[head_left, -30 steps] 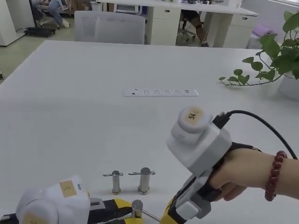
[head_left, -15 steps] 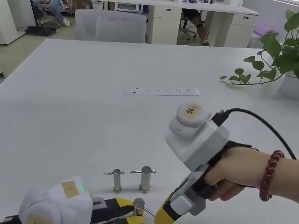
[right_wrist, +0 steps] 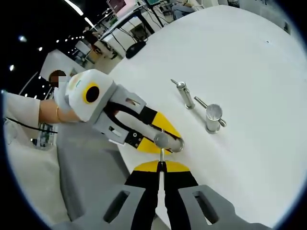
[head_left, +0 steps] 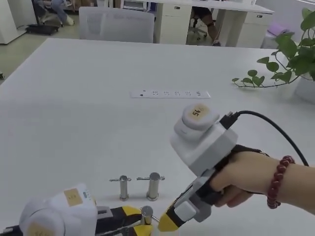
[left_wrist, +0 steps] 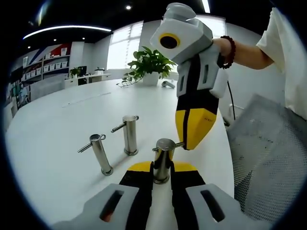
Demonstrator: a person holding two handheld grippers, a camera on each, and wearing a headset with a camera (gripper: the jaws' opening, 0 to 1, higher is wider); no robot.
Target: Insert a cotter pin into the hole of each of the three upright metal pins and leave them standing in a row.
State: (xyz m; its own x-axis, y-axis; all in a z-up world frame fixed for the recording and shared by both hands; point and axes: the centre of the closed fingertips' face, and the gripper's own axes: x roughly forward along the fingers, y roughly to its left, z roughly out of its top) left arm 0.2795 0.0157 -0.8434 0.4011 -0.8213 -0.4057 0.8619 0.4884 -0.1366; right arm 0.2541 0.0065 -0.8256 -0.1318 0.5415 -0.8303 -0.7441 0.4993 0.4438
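— Between the jaws of the left gripper, is that the third metal pin?
— yep, it's clamped on it, pin upright on the table. The right gripper is pinched shut on a cotter pin, tip right at that pin's head. Can't tell if it's in the hole tbh.
— And the others?
— Ahead-left of the left gripper: middle pin and end pin, both upright, both already pinned through the head.
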